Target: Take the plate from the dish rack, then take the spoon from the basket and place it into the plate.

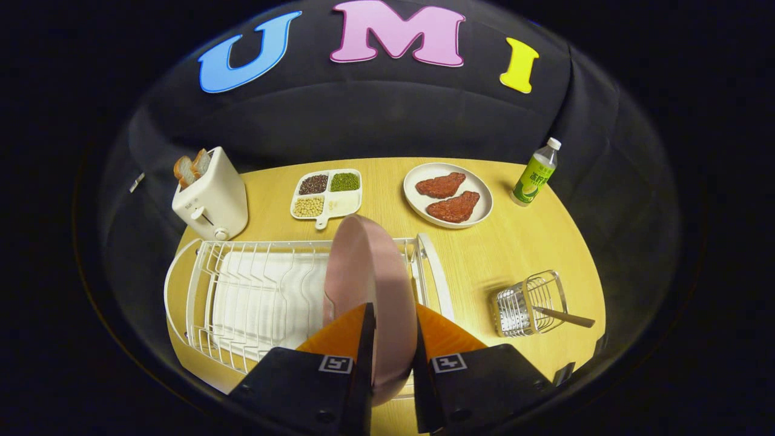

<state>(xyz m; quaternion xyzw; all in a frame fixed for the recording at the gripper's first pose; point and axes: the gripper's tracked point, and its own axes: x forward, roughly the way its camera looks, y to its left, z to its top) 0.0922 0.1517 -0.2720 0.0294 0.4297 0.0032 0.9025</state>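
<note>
A pink plate [369,272] stands on edge between my fingers, over the right end of the white dish rack [242,290]. My gripper [393,321] is shut on the plate's rim, one finger on each face. I cannot tell whether the plate's lower edge still rests in the rack. To the right of the rack a small wire basket [530,303] stands on the wooden table [521,242]. A spoon [563,316] leans in it, its handle sticking out to the right.
Beyond the rack stand a white toaster [212,197] with bread, a divided dish of beans [327,194] and a white plate with two meat patties [448,195]. A bottle [536,172] stands at the far right.
</note>
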